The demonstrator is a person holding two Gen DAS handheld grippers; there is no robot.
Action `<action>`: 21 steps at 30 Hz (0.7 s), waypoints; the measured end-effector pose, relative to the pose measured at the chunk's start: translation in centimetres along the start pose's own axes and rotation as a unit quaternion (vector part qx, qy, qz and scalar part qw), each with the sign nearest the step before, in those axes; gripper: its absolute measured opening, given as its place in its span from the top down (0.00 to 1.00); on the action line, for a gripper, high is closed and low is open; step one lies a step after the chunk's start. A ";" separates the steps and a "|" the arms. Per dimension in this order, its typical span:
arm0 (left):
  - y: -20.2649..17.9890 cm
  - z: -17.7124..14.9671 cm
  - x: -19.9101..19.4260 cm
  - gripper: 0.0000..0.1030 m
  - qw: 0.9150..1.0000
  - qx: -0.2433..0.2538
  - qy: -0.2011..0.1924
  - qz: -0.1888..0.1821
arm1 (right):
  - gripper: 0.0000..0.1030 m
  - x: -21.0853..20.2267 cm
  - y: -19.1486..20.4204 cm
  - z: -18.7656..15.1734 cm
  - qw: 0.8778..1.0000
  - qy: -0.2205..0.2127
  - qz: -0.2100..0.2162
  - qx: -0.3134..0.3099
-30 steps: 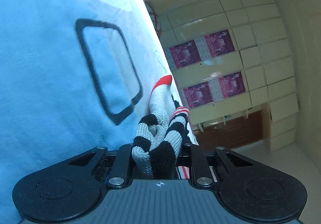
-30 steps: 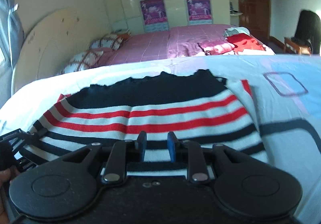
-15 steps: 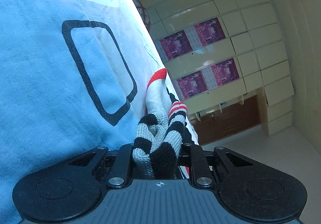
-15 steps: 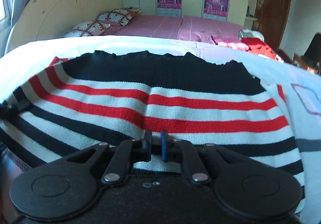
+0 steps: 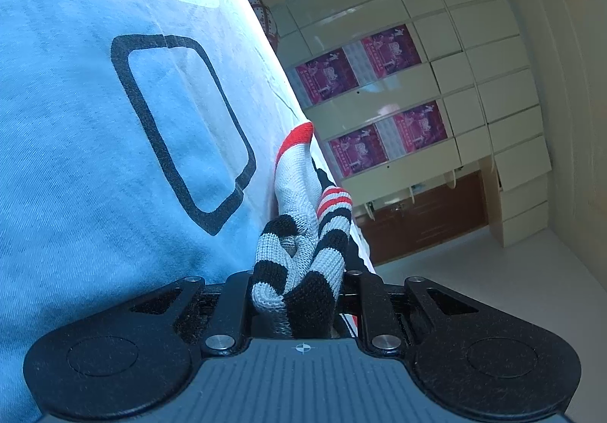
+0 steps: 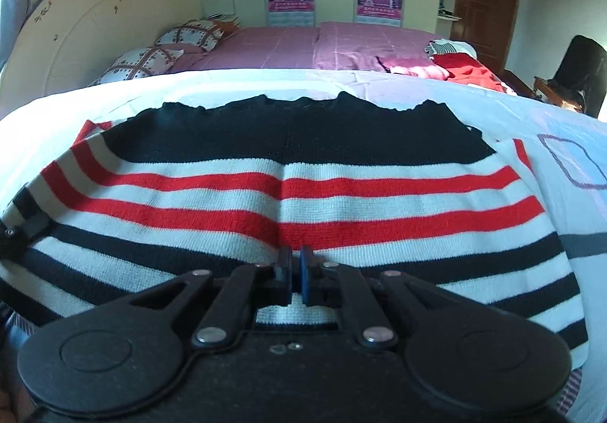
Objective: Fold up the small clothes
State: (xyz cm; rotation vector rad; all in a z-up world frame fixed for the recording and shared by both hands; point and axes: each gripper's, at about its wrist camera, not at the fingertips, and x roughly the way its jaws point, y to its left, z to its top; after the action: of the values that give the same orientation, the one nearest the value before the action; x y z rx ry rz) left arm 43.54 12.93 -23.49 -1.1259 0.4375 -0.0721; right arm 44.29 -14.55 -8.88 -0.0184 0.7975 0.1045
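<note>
A striped sweater (image 6: 288,191) lies spread flat on a pale blue sheet (image 6: 569,203) that covers the near bed. Its black top band is the part farthest from the right gripper, with red and white stripes below it and black and white stripes nearest the gripper.

The right gripper (image 6: 295,265) sits low over the near edge of the sweater, at about the middle of its width. Its jaws are drawn almost together, with only a thin slit between them, and a small vertical ridge of knit rises just ahead of the tips. Whether any fabric is caught in that slit cannot be told.

The left gripper (image 5: 297,294) is closed on a bunched fold of the sweater (image 5: 303,233); the knit fills the gap between its fingers and stands up out of them, the red-tipped end farthest from the gripper. In the right view this gripper (image 6: 17,233) shows at the sweater's left edge. The sheet (image 5: 95,157), printed with a black rounded outline, lies just beside the held bunch.

Beyond the sweater is a pink bed (image 6: 303,47) with pillows (image 6: 151,58) and a red garment (image 6: 466,72).
</note>
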 end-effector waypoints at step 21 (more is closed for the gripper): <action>-4.4 2.4 -0.6 0.82 0.998 0.069 0.015 -0.003 | 0.97 -0.1 -1.1 -0.6 0.999 -0.007 0.023 0.024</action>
State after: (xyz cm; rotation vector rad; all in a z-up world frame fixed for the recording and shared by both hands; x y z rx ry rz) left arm 44.64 13.24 -18.53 -0.9920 0.4499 -0.1230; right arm 43.90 -15.68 -9.27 0.0463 0.7856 0.1280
